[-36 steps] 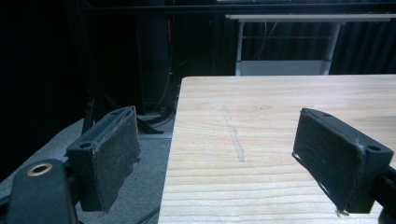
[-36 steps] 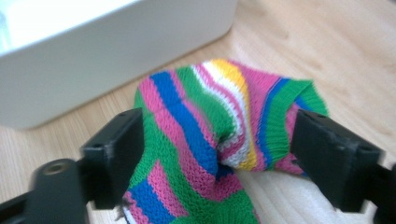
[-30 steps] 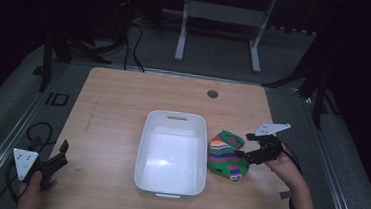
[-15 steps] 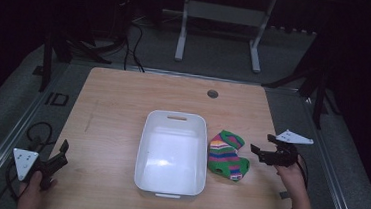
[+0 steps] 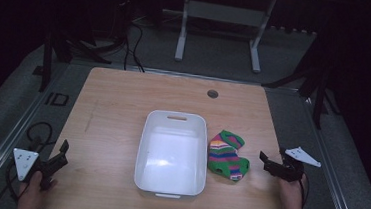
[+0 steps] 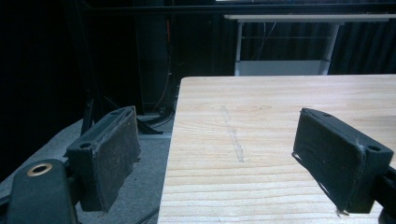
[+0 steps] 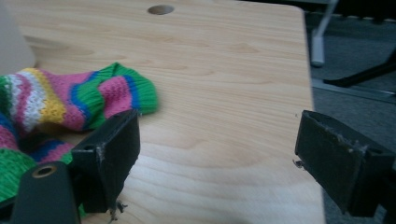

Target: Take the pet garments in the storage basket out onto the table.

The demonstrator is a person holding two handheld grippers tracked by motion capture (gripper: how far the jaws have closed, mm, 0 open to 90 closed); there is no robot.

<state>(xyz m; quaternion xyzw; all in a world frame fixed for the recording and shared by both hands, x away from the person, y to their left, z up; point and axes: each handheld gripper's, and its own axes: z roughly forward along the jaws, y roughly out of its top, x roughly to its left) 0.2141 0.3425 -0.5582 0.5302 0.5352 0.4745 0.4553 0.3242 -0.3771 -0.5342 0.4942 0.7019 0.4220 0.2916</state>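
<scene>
A striped sock [image 5: 225,155] in green, pink, yellow and blue lies crumpled on the wooden table [image 5: 118,104], just right of a white plastic tub [image 5: 172,151]. My right gripper [image 5: 269,163] is open near the table's right edge, a short way right of the sock, with nothing between its jaws. In the right gripper view the sock [image 7: 70,102] lies at the left, beside the gripper's [image 7: 233,158] left jaw. My left gripper [image 5: 59,156] is held open at the table's front left corner; in the left gripper view its jaws [image 6: 229,158] straddle the table's left edge.
The tub is empty and has a handle slot on its far wall. A round cable hole [image 5: 212,93] sits at the table's far right. Cables [image 5: 36,130] lie on the floor at the left. A metal stand [image 5: 220,17] is behind the table.
My right gripper has drawn back to the right, away from the sock, toward the table's right edge. The sock stays beside the tub. The left gripper has not moved.
</scene>
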